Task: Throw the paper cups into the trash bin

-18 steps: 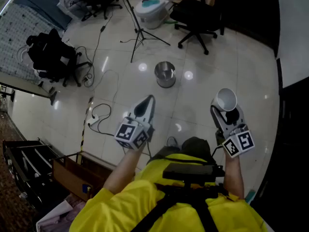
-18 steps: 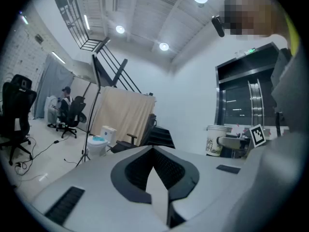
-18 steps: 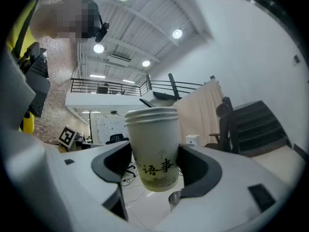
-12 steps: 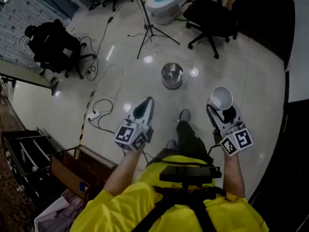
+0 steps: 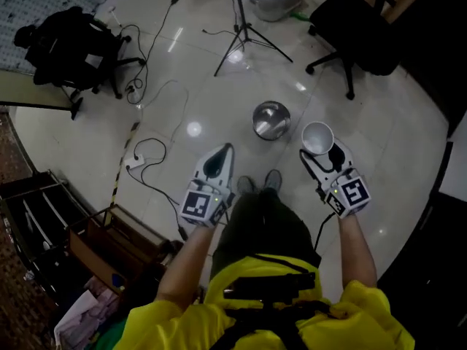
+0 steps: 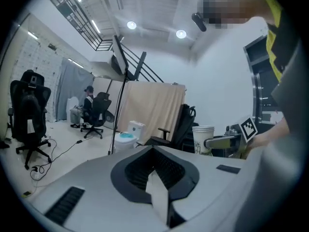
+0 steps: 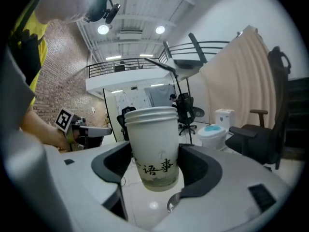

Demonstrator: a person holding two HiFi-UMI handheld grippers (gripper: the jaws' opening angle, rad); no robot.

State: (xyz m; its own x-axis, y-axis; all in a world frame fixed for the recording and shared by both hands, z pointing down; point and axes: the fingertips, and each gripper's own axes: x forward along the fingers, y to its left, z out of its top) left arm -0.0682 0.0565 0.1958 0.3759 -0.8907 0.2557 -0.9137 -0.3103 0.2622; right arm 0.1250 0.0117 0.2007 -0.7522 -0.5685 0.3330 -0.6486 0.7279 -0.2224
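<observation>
Closing in on the trash bin (image 5: 271, 119), the person is now standing right over it, and in the head view the bin is sitting much nearer the grippers than it was half a second ago.

Black brush-style characters, "语事", are showing on the side of the paper cup (image 7: 153, 146) in the right gripper view; below them the print is too faint to read. This cup is white, smooth-walled and tapered, with a rolled rim that is showing as several stacked rings. It is standing upright, long axis vertical, mouth up, and in the head view it is hanging just beside the bin, at the bin's 4 o'clock.

Dark ribbed pads of the right gripper (image 5: 321, 154) are pressing on both sides of the cup, gripping it near its base. Pinched together with nothing between them, the jaws of the left gripper (image 5: 226, 150) are pointing toward 12 o'clock.

Round and shiny, the metal bin is resting on a glossy pale tiled floor (image 5: 219, 100). Beyond it, a tripod (image 5: 244, 31) is standing at 12 o'clock and a black office chair (image 5: 357, 24) at 1 o'clock.
</observation>
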